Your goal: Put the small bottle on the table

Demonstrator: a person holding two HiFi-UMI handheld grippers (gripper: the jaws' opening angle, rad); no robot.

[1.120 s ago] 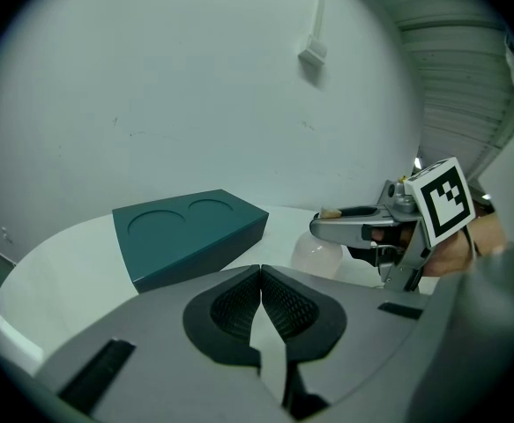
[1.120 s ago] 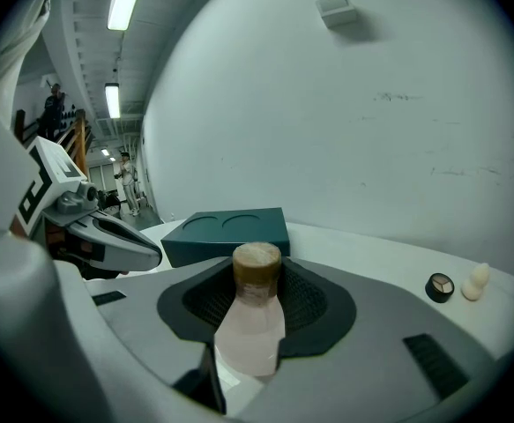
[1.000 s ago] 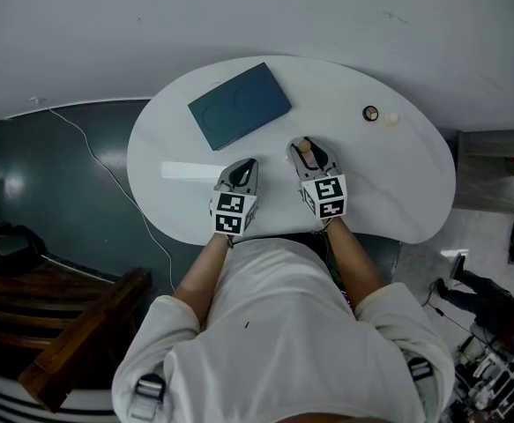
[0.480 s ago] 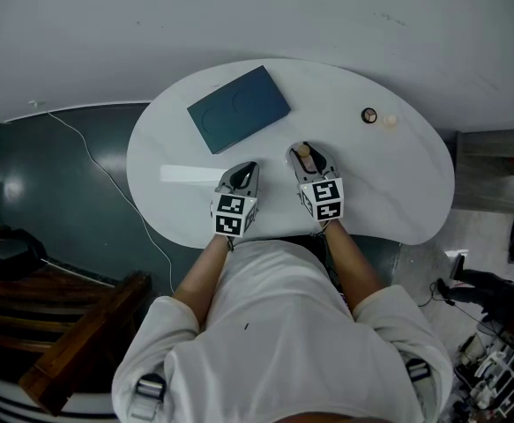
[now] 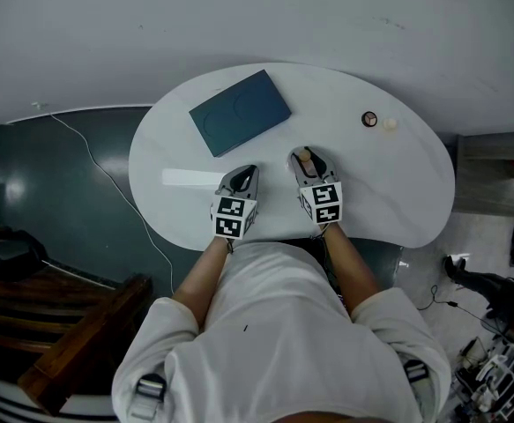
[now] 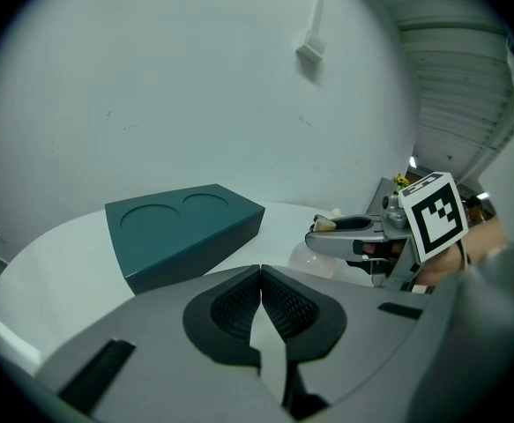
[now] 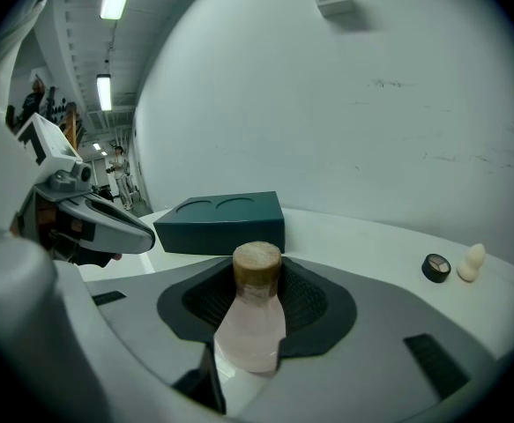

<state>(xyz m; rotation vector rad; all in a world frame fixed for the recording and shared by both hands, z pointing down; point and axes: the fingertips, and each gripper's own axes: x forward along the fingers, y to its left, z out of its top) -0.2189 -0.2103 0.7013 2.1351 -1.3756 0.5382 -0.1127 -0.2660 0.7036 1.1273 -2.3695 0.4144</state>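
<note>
Right jaws: the right gripper (image 7: 258, 280) stands part open, its dark ribbed pads pressed on either side of a small pale pink translucent bottle with a brown cork stopper (image 7: 253, 320).
Bottle: upright, its neck and stopper rising above the pads; over the table near the middle of the near edge (image 5: 304, 155). Whether its base touches the surface cannot be told.
Left jaws: the left gripper (image 6: 260, 300) is closed, pads meeting, with nothing between them.
Left gripper place: just beside the right gripper (image 5: 308, 162), on its left, also by the near edge (image 5: 242, 176).
Table: white rounded top (image 5: 398, 192).
Box: dark teal rectangular box with two round recesses in its lid (image 5: 241, 111), toward the far edge, left of the middle.
Strip: flat white strip (image 5: 190, 177) near the left edge, beside the left gripper.
Disc: small black round disc (image 5: 369, 119) toward the far right edge.
Cream piece: small cream-coloured object (image 5: 390, 123) just beside the disc.
</note>
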